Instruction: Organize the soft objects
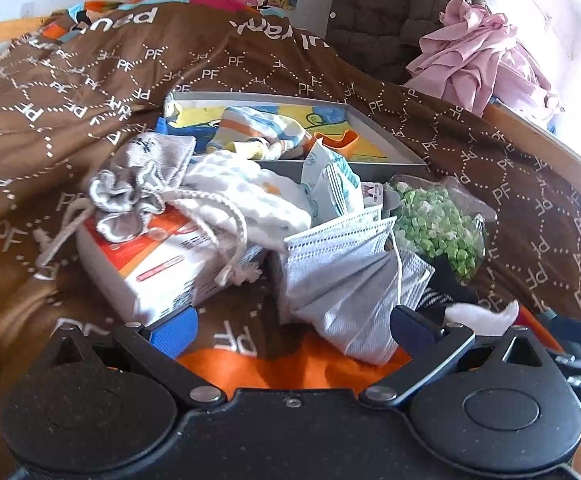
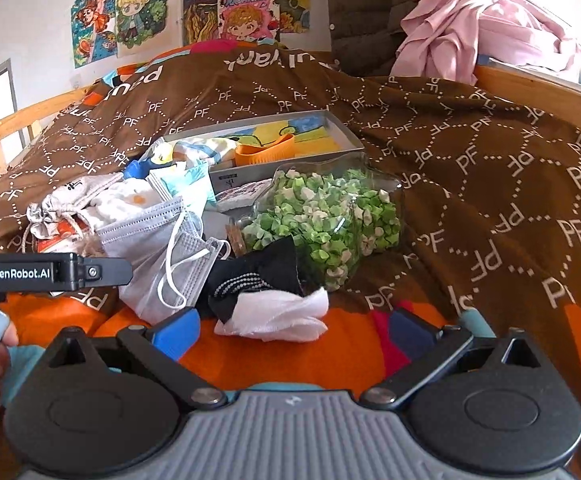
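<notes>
On top of a brown blanket [image 2: 470, 184] printed with white letters, a heap of soft things is being shown from both wrist views. Grey pleated face masks [image 1: 342, 272] are being seen at the front of the heap, fanned out and creased, with white ear loops hanging loose. Just left of them, a white drawstring pouch [image 1: 250, 200] and a grey drawstring pouch [image 1: 138, 176] are being propped on an orange-and-white box [image 1: 158, 264]. A clear bag of green and white pieces [image 2: 330, 216] is being shown to the right of the masks, and a black sock with white dots [image 2: 258, 280] is lying against it, touching a crumpled white cloth [image 2: 282, 312] on the orange patch of bedding. Behind the heap, a grey tray [image 1: 370, 120] is being occupied by a striped cloth [image 1: 258, 128] and an orange item [image 2: 266, 152].

The left gripper [image 1: 290, 328] is being held wide apart before the masks, with nothing between its fingers. The right gripper [image 2: 294, 332] is likewise being held spread wide and empty, just in front of the white cloth.
</notes>
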